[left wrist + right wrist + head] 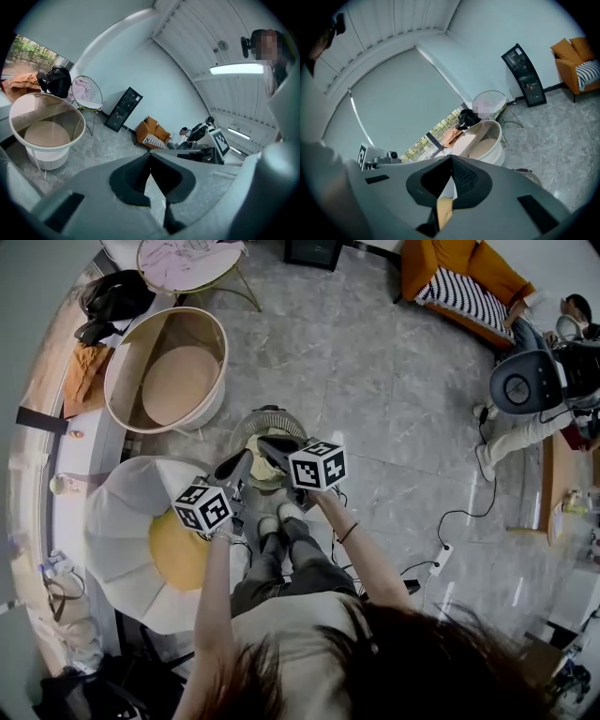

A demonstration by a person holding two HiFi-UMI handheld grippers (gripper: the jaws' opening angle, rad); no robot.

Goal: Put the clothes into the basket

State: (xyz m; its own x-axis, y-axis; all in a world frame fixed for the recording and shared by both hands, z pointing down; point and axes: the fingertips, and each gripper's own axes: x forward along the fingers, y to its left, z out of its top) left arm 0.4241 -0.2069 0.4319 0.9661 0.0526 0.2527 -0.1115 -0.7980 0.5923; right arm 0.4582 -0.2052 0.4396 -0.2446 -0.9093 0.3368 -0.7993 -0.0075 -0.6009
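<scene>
Yellow garment (444, 212), long axis downward, in right tool (451, 159)

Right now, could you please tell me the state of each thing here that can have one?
left gripper: jaws together, nothing visible between them.
right gripper: jaws together.
large white basket: upright, empty.
small grey container: upright, something pale inside.
pink cloth: spread on the round wire chair.
orange cloth: crumpled, not in the large white basket.

Basket (178, 329) apparently just behind armchair (117, 512)
</scene>
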